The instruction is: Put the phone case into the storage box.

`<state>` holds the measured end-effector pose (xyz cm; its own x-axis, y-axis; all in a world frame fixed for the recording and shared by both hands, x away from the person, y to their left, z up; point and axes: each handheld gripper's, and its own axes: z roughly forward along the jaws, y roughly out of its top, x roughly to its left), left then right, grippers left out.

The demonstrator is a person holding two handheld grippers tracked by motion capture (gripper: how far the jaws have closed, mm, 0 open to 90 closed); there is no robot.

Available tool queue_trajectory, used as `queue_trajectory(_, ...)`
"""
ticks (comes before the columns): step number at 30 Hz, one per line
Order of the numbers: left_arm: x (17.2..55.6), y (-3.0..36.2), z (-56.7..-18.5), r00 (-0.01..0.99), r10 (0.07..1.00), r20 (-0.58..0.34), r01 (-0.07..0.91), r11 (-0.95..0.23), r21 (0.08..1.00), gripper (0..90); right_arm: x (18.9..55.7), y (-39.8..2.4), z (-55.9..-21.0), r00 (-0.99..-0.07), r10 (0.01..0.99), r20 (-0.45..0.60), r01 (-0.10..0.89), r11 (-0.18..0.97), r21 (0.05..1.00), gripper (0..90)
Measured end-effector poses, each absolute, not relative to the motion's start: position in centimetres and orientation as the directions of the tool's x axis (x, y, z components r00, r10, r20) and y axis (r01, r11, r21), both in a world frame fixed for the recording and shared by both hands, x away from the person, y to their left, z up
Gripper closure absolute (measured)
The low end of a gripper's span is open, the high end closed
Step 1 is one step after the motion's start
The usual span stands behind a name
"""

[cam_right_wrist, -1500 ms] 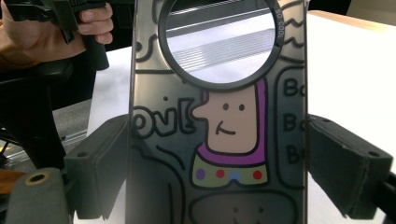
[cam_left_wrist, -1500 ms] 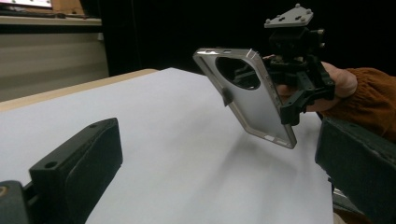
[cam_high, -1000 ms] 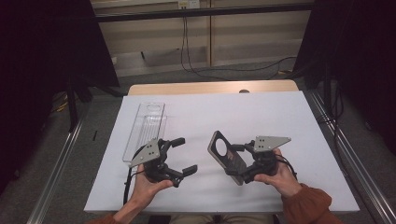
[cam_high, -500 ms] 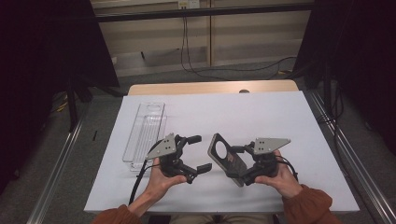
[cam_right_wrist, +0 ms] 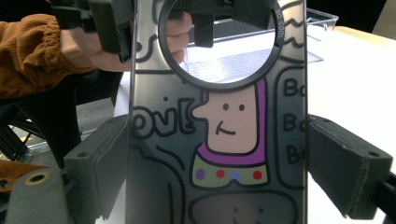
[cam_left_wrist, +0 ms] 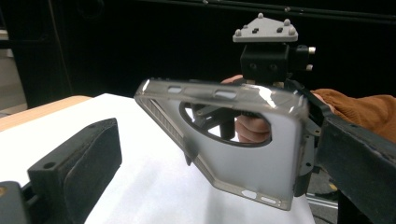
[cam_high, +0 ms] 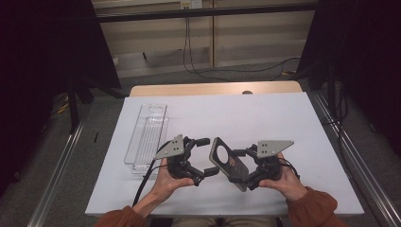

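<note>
A translucent grey phone case (cam_high: 228, 163) with a round hole and a cartoon figure on it is held up above the white table top. My right gripper (cam_high: 244, 168) is shut on it, and in the right gripper view both pads press on the long edges of the case (cam_right_wrist: 219, 140). My left gripper (cam_high: 207, 156) is open just left of the case, jaws pointing at it. In the left gripper view the case (cam_left_wrist: 252, 154) stands close ahead between the lines of the two spread jaws, and the pad (cam_left_wrist: 91, 161) on the left is bare.
A clear plastic tray (cam_high: 146, 132) lies on the left part of the white sheet (cam_high: 265, 118). A strip of wooden table (cam_high: 189, 90) shows at the far edge. Metal rails run along both sides of the table, and cables lie on the floor beyond.
My left gripper has moved to the right, away from the clear tray and up close to the phone case. The right gripper and the case have stayed in place.
</note>
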<state>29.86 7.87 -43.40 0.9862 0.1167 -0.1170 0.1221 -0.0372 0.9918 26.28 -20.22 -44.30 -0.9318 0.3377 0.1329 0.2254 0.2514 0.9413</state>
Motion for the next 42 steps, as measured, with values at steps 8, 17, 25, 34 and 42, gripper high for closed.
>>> queue_trajectory(8,30.0,6.8,-43.2,0.989,0.09,-0.119,0.122,-0.034,0.992,0.5,26.2,-20.1,-44.2,-0.938,0.318,0.14,0.224,0.247,0.943,12.1)
queue_trajectory(17,30.3,6.1,-43.4,0.989,0.072,-0.129,0.132,-0.036,0.991,0.4,26.2,-19.7,-44.5,-0.942,0.298,0.154,0.233,0.252,0.939,12.1)
queue_trajectory(25,30.2,6.2,-43.2,0.992,0.043,-0.116,0.118,-0.029,0.993,3.0,26.1,-19.8,-44.4,-0.946,0.28,0.164,0.235,0.245,0.941,12.0)
queue_trajectory(34,30.0,6.2,-43.2,0.993,0.025,-0.117,0.118,-0.036,0.992,3.4,26.2,-19.6,-44.5,-0.948,0.268,0.171,0.238,0.244,0.94,12.0)
queue_trajectory(42,30.2,6.3,-43.2,0.994,0.021,-0.11,0.111,-0.037,0.993,7.8,26.2,-19.7,-44.6,-0.951,0.261,0.166,0.232,0.246,0.941,12.0)
